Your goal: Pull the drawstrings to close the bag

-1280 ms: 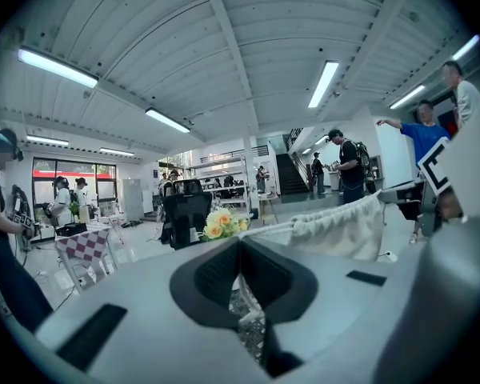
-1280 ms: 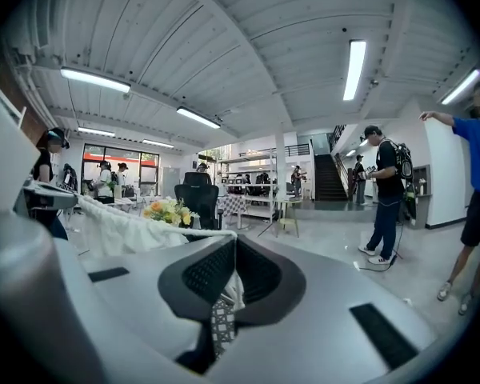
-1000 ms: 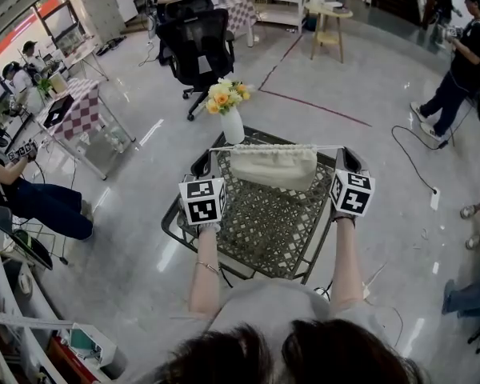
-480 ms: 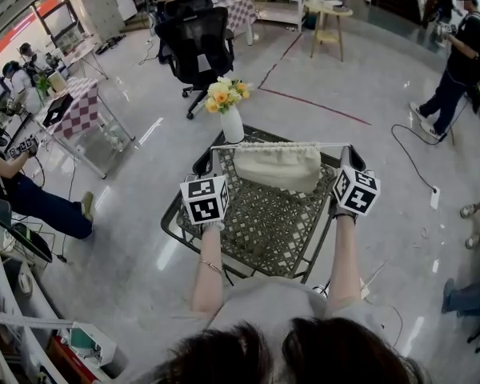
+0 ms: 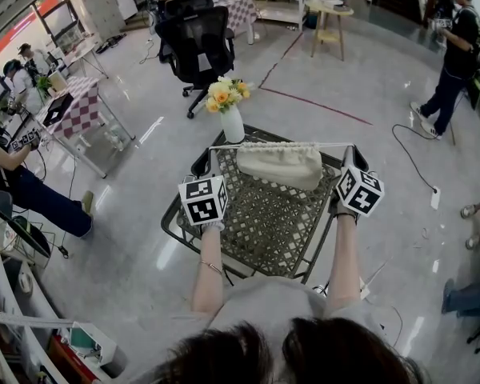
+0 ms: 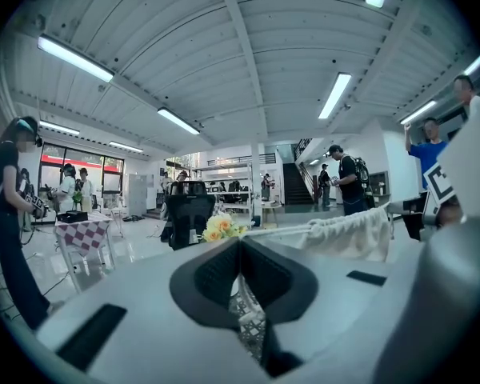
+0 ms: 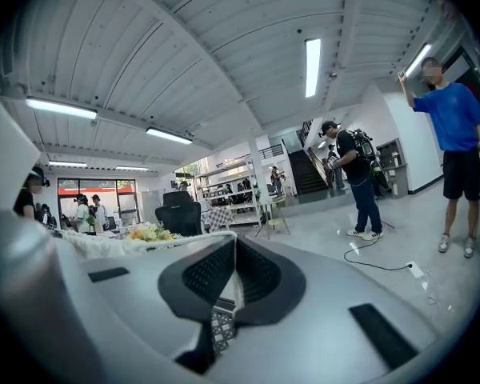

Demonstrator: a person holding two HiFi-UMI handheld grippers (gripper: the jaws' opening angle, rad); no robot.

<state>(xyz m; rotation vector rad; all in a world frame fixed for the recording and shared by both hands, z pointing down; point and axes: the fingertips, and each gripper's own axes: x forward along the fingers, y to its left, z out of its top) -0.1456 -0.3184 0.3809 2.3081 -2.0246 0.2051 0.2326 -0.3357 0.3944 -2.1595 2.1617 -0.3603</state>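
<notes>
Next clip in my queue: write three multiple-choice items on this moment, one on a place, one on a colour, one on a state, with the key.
1. Where does the vase stand?
A. at the table's far left corner
B. on the floor
C. at the table's near right corner

2. What colour is the bag?
A. red
B. cream
C. black

3. How do the fingers of the left gripper and the right gripper stand?
A. wide apart and empty
B. closed on the vase
C. closed on the drawstring

Key:
1 A, the head view shows the vase at that corner, beyond the left gripper.
2 B, the cloth is pale cream against the dark lattice.
3 C, each gripper view shows its fingers together, with the taut drawstring running into them.
</notes>
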